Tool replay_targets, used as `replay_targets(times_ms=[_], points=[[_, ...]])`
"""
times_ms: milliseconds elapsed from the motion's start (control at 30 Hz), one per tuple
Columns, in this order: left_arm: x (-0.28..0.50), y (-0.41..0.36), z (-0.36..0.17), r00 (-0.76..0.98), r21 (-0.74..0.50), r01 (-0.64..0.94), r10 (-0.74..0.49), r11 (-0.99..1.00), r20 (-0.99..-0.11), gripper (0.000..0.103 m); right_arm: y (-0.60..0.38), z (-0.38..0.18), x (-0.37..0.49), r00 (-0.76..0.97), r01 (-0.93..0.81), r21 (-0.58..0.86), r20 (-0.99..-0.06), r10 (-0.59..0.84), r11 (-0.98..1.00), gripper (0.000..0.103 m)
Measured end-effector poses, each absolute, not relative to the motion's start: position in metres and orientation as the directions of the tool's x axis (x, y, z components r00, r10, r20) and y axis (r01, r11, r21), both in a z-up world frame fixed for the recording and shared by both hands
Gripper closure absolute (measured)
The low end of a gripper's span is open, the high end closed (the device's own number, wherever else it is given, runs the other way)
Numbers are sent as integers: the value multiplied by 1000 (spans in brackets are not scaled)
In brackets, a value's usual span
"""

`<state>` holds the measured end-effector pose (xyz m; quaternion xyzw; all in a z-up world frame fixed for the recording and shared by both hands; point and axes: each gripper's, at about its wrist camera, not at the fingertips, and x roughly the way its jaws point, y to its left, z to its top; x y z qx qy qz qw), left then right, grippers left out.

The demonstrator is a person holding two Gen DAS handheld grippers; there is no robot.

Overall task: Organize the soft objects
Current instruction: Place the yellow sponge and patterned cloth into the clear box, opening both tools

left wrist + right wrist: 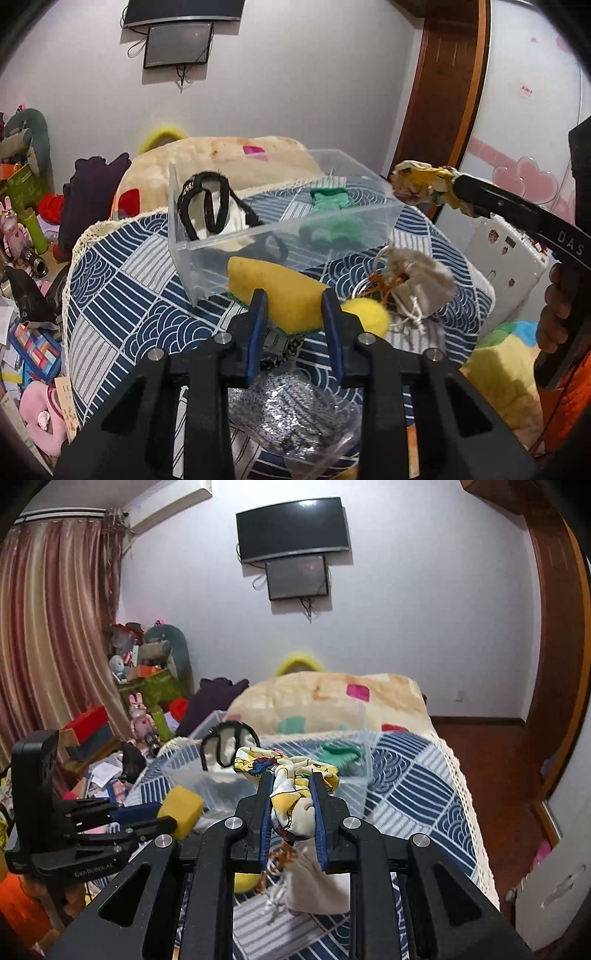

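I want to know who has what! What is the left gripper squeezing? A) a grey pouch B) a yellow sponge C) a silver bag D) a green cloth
B: the left gripper has its blue fingers pressed on both sides of the yellow sponge, while the green cloth lies in the clear box and the grey pouch sits on the bed.
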<state>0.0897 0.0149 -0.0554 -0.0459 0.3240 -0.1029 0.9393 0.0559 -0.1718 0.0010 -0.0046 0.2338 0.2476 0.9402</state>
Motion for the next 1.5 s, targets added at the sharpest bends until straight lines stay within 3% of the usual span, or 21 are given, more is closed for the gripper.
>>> replay_targets(times_ms=[567,833,1167,1500], points=[[99,18,1,881,-98,128,-159,987,-445,73,-145,12,84,778,-470,109,-417,470,876,86],[136,28,-14,866,-94,74,-110,993,-488,73,-126,0,122,741,-459,155,-476,474,875,86],[182,35,-48,796,-176,73,-164,982,-582,73,-106,-28,152,681,-439,158,-584,442,885,86],[189,35,-62,767,-202,84,-193,976,-612,72,-97,-38,155,668,-448,119,-615,420,886,83]])
